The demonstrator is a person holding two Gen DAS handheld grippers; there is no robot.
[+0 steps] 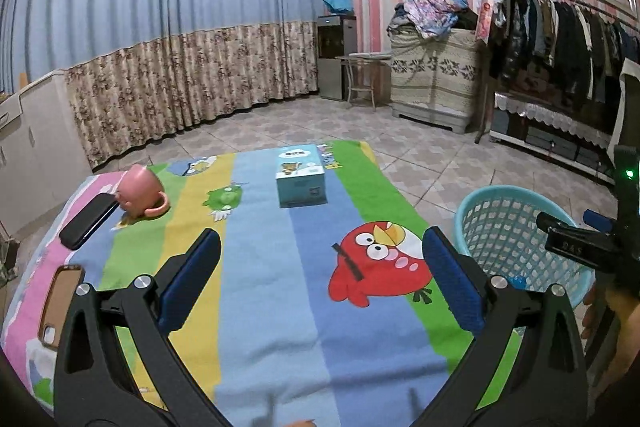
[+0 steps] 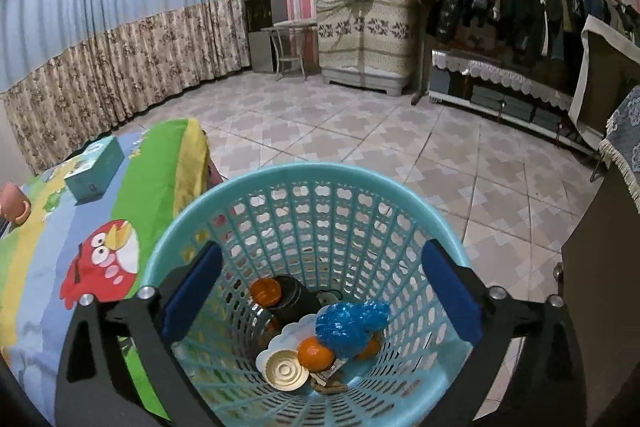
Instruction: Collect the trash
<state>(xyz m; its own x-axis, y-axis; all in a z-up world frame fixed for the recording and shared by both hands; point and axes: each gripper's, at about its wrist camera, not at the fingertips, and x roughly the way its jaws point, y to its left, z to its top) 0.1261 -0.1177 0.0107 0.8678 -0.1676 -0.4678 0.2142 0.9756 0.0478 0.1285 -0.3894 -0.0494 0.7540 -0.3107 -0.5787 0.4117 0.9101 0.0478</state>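
A light blue plastic basket (image 2: 320,171) stands on the floor beside the table. It holds a crumpled blue bag (image 2: 348,323), an orange (image 2: 315,353), a gold can lid (image 2: 285,371) and a dark jar with an orange cap (image 2: 280,293). My right gripper (image 2: 322,249) hangs open just above the basket's mouth, nothing between its blue pads. My left gripper (image 1: 320,235) is open too, over the cartoon-bird tablecloth (image 1: 272,307), and it is empty. In the left wrist view the basket (image 1: 480,193) sits off the table's right edge.
On the table lie a tipped pink mug (image 1: 140,193), a light blue tissue box (image 1: 301,175), a black phone (image 1: 86,221) and a brown phone case (image 1: 60,303). Tiled floor stretches beyond. A clothes rack (image 1: 560,27) lines the right wall.
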